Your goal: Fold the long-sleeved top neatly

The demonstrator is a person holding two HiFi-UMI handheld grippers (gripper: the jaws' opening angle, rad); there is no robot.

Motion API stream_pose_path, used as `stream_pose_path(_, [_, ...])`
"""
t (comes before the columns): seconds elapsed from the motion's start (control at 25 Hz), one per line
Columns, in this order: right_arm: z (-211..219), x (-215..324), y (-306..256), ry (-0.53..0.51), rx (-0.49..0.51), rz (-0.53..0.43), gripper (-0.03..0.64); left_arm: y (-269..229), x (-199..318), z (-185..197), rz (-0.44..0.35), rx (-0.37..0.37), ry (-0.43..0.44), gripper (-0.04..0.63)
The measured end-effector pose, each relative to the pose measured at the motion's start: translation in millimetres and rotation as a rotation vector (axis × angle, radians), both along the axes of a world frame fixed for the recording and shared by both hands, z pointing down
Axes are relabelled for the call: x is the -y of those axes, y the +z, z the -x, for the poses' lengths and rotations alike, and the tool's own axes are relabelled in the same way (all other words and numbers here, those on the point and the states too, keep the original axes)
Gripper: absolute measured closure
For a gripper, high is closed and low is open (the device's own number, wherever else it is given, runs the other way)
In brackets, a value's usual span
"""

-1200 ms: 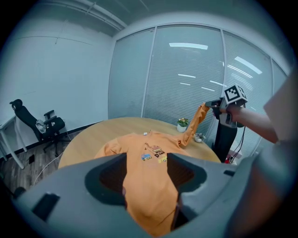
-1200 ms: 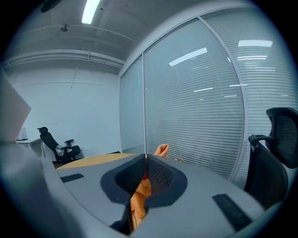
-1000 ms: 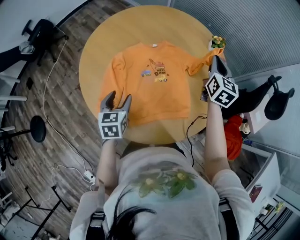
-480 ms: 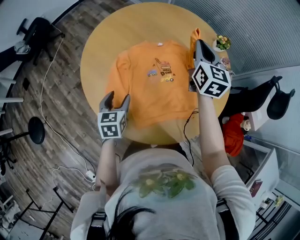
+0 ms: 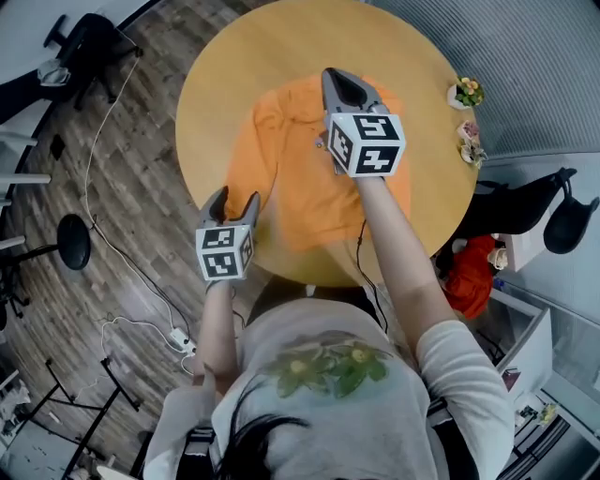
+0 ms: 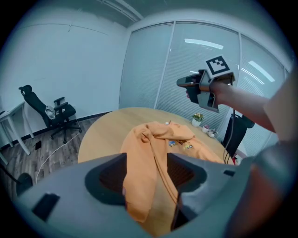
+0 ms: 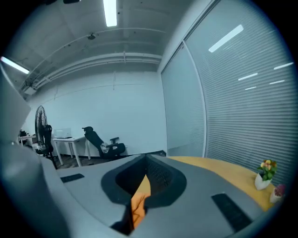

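top [image 5: 291, 187]: soft matt orange cloth, creased, small print on the front; table [image 5: 216, 94]: smooth wood-look, low sheen; floor [image 5: 112, 178]: dark wood-grain planks; left gripper [image 5: 235, 197] and right gripper [image 5: 336, 77]: matt grey plastic, dark ribbed jaw linings

My head camera sits high up and looks almost straight down. It sees the whole round table [image 5: 225, 84] far below me. The camera on my left gripper [image 5: 234, 199] sits right behind its jaws. It looks slanting down over the table toward the window blinds [image 6: 186, 69]. The camera on my right gripper [image 5: 339, 77] also sits close behind its jaws. It looks nearly flat across the room at a white wall [image 7: 116, 111] and the ceiling lights [image 7: 110, 11]. The head view and the left gripper view both show the orange top [image 5: 281, 187] and the right gripper. All three views show the flower pot [image 5: 466, 92] and the black office chair [image 5: 89, 47].
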State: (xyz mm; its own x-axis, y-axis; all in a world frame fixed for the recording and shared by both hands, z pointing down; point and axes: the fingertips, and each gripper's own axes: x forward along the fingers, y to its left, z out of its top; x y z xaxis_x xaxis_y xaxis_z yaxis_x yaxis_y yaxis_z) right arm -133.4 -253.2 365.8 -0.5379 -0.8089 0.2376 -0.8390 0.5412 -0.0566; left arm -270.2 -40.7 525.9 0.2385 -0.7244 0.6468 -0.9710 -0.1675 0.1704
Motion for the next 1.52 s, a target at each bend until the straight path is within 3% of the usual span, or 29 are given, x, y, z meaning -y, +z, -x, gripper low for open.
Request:
stream_pose_path(0.12, [16,-9,35,-0.026,-0.028,0.074,0.598,5,-7,9,0.015,0.0,-0.018,0.327])
stream_pose_path(0.32, [7,-25,94,-0.03,-0.097,0.191,0.599,18,-13,19,0.042,-0.006,-0.043,0.327])
stream_pose_path(0.48, [4,-37,123,-0.035,-0.126,0.252,0.599,42,-22,34,0.104,-0.008,-0.079,0.327])
stream_pose_path(0.76, [4,-63,136,-0.061,-0.116,0.288,0.598,82,-49,59,0.198,-0.014,-0.179,0.327])
stream_pose_path(1.0, [10,-91,140,-0.082,-0.107,0.311,0.598,105,-55,66,0.227,-0.026,-0.16,0.327])
stream_pose_path(1.12, [11,-106,145,-0.094,-0.121,0.321,0.598,114,-50,61,0.24,-0.072,-0.145,0.327])
stream_pose_path(1.24, [7,-118,149,-0.096,-0.133,0.333,0.598,122,-51,55,0.274,-0.128,-0.151,0.363])
stream_pose_path(1.4, [-4,-130,157,-0.09,-0.137,0.354,0.599,121,-52,53,0.263,-0.171,-0.178,0.538])
stream_pose_path(1.52, [-13,-138,158,-0.085,-0.136,0.364,0.598,110,-52,53,0.232,-0.183,-0.182,0.552])
